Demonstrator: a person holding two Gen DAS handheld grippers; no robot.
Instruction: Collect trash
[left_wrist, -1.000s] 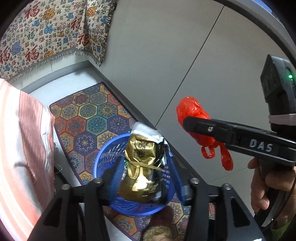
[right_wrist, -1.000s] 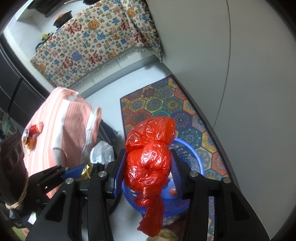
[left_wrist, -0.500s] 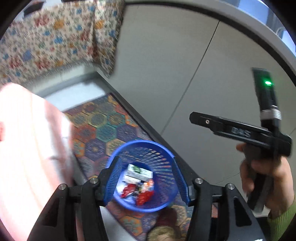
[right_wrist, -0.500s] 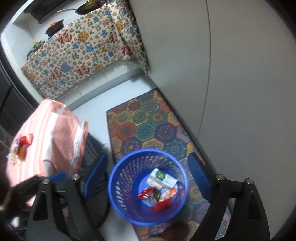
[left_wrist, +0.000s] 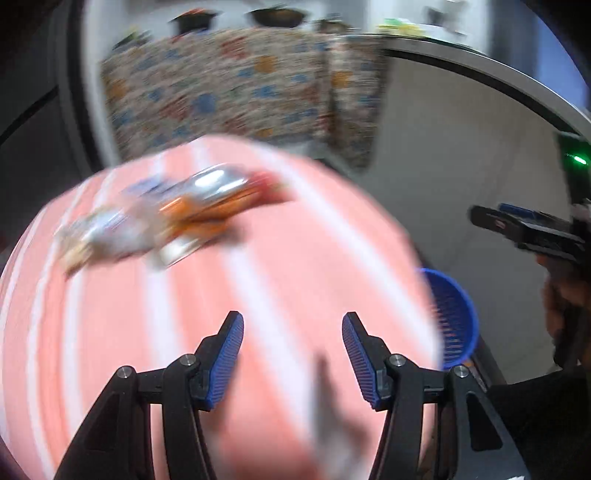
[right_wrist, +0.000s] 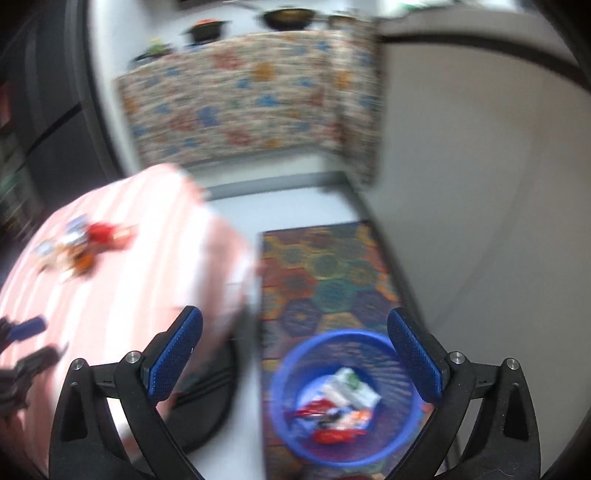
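Observation:
Several blurred wrappers (left_wrist: 177, 218), silver, orange and red, lie on the pink-striped table (left_wrist: 258, 295). My left gripper (left_wrist: 291, 350) hovers over that table, open, with nothing between its blue pads. The blue basket (left_wrist: 454, 321) stands on the floor past the table's right edge. In the right wrist view the basket (right_wrist: 275, 391) sits below my right gripper (right_wrist: 295, 354), whose jaws are opening wide and hold nothing. Trash (right_wrist: 343, 406), red scraps and a white carton, lies in the basket. The wrappers (right_wrist: 85, 243) are at the far left on the table (right_wrist: 110, 295).
A hexagon-patterned rug (right_wrist: 325, 266) lies under the basket along a grey wall (right_wrist: 480, 184). A counter draped in patterned cloth (right_wrist: 240, 103) with pots on it stands behind. The table's dark base (right_wrist: 207, 406) is beside the basket. A hand (left_wrist: 561, 302) holds the right gripper (left_wrist: 517, 229).
The gold bag has left my left jaws and the red bag my right jaws. The right jaws have spread wide. Both views have swung from the basket toward the table.

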